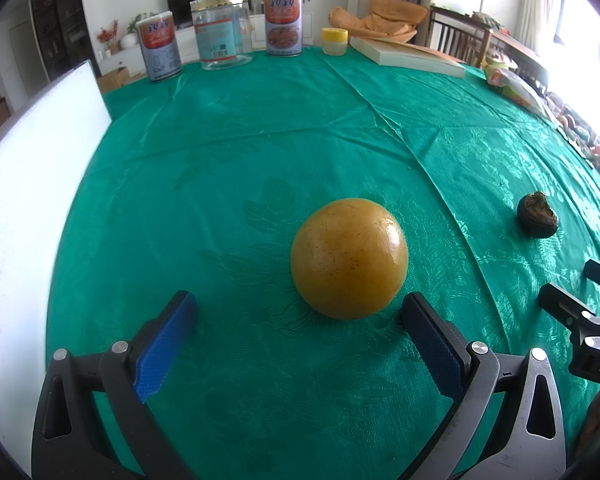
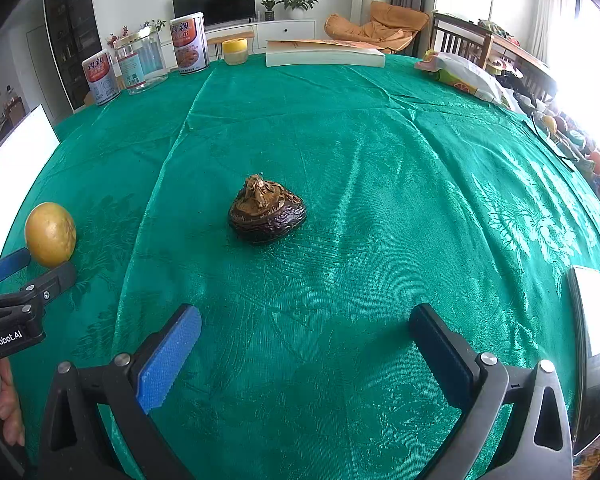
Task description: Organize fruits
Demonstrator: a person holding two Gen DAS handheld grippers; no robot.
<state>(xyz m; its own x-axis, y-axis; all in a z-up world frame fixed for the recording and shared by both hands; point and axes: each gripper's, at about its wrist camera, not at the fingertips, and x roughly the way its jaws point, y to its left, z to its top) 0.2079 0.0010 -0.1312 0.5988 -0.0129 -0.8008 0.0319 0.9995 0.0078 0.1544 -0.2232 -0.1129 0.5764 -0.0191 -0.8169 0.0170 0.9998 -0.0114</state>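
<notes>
Item count, green-clothed table, both wrist views.

Fruit on the cloth: one round yellow-orange fruit (image 1: 349,258), one dark shrivelled fruit (image 2: 267,215); two in total. Along the far edge: two printed tin cans, one at the left (image 1: 159,49) and one further right (image 1: 283,23); one clear plastic jar with a gold lid (image 1: 221,30) between them; one small yellow-lidded jar (image 1: 334,41); one thick white book (image 1: 406,56). One printed plastic bag (image 2: 462,73) at the right edge. One white board (image 1: 32,184) at the left. Grippers in view: two, the left gripper (image 1: 300,308) and the right gripper (image 2: 306,320), each with two fingers set wide apart.
</notes>
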